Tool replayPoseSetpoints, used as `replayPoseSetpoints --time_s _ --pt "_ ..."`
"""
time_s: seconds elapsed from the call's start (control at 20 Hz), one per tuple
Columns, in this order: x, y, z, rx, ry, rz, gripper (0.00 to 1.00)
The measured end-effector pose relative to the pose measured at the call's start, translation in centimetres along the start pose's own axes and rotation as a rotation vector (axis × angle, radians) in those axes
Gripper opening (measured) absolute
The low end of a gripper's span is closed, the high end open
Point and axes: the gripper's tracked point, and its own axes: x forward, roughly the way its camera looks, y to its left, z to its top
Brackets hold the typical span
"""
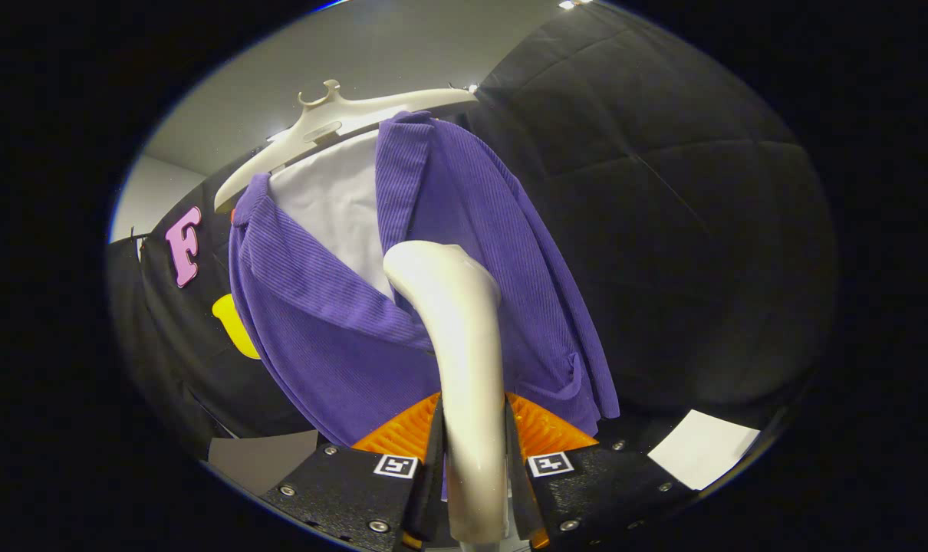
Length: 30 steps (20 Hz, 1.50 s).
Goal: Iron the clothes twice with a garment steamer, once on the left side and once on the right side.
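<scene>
Here, the gripper (473,429) is clamping the handle of the garment steamer (455,360), both fingers pressing against its sides with the handle filling the narrow gap between them. The steamer is rising from between the fingers as a smooth, glossy, cream-coloured body, curving upward and to the left and widening into a rounded head. That head is sitting against the front of the purple jacket (334,337), near the point where the two lapels are meeting, just ahead of the fingers.

The jacket is hanging on a pale plastic hanger (334,123) with a notched top and long, gently sloping arms. Its fabric is showing a fine ribbed, corduroy-like texture, with broad folded lapels and a patch pocket (567,379) low on the side, to the right of the steamer. Between the lapels, a smooth white panel (334,207) is showing; whether it is a shirt or a backing board cannot be told.

Behind the garment, the booth wall (663,192) is hanging as matte black cloth with soft creases. A flat white sheet (702,448) is lying beyond the fingers, to the right of the jacket's hem.
</scene>
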Motion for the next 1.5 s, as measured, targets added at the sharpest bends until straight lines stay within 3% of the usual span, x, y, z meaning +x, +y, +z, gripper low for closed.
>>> replayPoseSetpoints --time_s 1.05,1.5 --pt "1.6 -5.2 -12.6 0.072 0.232 -0.086 0.38" --pt "3.7 -7.9 -20.5 0.092 0.351 -0.125 0.38"
